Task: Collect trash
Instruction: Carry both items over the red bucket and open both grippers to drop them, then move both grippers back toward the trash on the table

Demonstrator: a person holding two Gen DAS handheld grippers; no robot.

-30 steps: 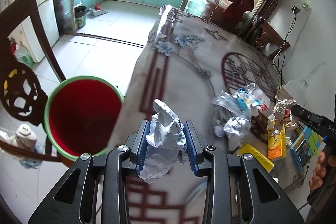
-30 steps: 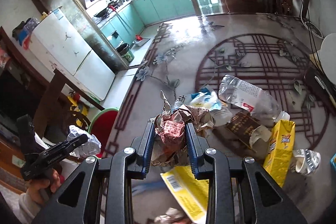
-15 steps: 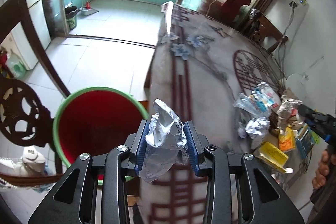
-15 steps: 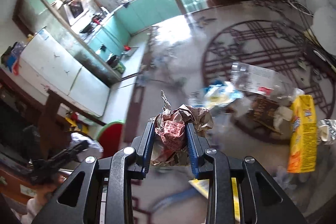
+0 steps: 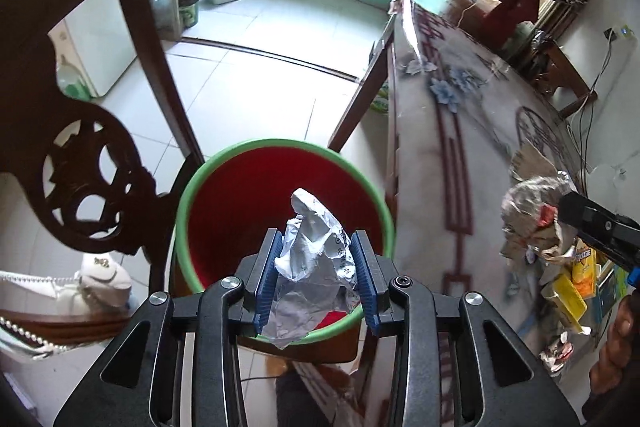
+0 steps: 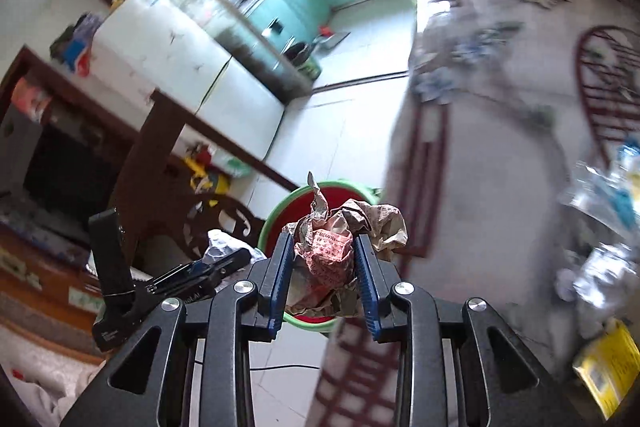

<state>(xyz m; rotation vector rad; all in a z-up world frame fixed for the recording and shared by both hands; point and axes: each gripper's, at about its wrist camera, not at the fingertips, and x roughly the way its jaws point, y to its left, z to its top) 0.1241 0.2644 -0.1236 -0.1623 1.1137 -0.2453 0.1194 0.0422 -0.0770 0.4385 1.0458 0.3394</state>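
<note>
A crumpled silver wrapper (image 5: 316, 267) is clamped in the left claw (image 5: 316, 283) above the red bin (image 5: 256, 195). A brown paper ball (image 6: 340, 251) is clamped in the right claw (image 6: 323, 279).

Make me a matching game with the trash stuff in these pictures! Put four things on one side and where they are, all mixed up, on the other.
Things:
1. crumpled silver foil wrapper
2. crumpled brown and red paper wrapper
3. red bin with a green rim
4. yellow carton

Places:
A. on the floor beside the table
B. lying on the table
C. between the pads of the right gripper
D. between the pads of the left gripper

Pairs: 1-D, 2-C, 3-A, 4-B
</note>
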